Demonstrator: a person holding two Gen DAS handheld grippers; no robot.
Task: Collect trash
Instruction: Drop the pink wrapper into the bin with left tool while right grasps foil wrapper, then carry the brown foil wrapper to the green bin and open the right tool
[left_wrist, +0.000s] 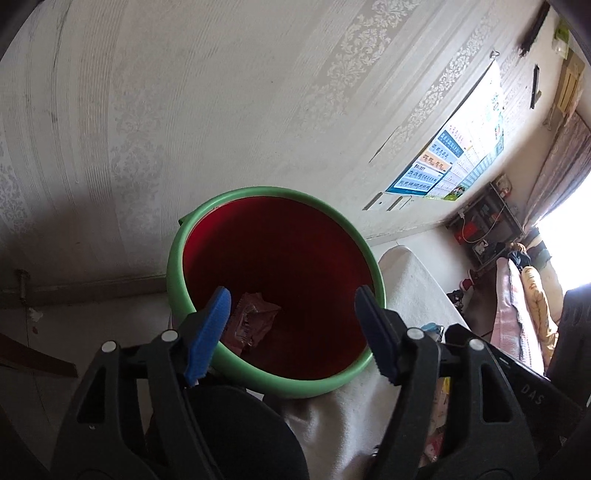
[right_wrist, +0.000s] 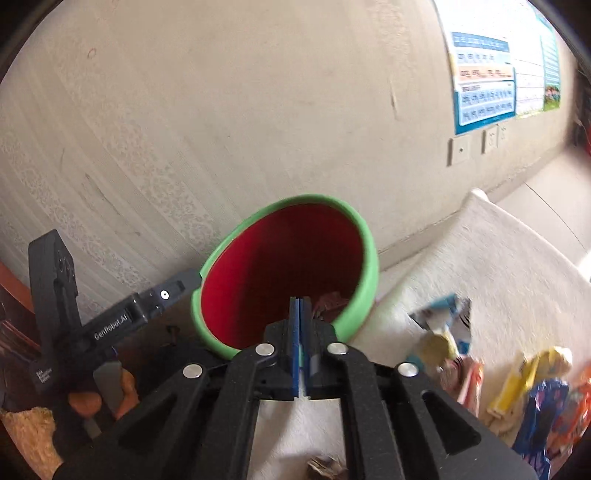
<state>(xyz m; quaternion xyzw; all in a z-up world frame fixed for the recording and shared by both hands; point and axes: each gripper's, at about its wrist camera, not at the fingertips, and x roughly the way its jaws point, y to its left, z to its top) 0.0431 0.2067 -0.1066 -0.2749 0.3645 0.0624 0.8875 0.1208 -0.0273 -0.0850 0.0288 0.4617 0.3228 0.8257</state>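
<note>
We see a white textured cloth (right_wrist: 491, 258) covering the surface that carries the things, set against a wall papered in pale damask stripes (left_wrist: 229, 110). A colourful chart poster (left_wrist: 454, 158) hangs on that wall, with white wall sockets (right_wrist: 460, 149) just below it; its print is too small for us to read. At the far right of the left wrist view there is a bright window with a curtain (left_wrist: 561, 155) and a cluttered shelf (left_wrist: 484, 229).

The bin (left_wrist: 277, 380), green outside and red inside, stands at the edge of the cloth by the wall. Inside it lies a reddish snack wrapper (left_wrist: 251, 321), near the side closest to us.

Our left gripper (left_wrist: 291, 332) hovers over the bin mouth with its blue fingers (left_wrist: 208, 332) spread wide, released and holding nothing. Our right gripper (right_wrist: 299, 339) is clenched, its blue pads pressed together with nothing that we can see between them, pointing at the bin's near rim.

On the cloth to the right of the bin lie more wrappers (right_wrist: 443, 332), blurred: a blue and white one, a yellow one (right_wrist: 517, 384), and blue and orange packets (right_wrist: 546, 417) at the edge.

In the right wrist view the body of the left gripper carries the white lettering "GenRobot.AI" (right_wrist: 110, 328); in the left wrist view, faint letters "DAS" (left_wrist: 532, 394) show on a black part at lower right
</note>
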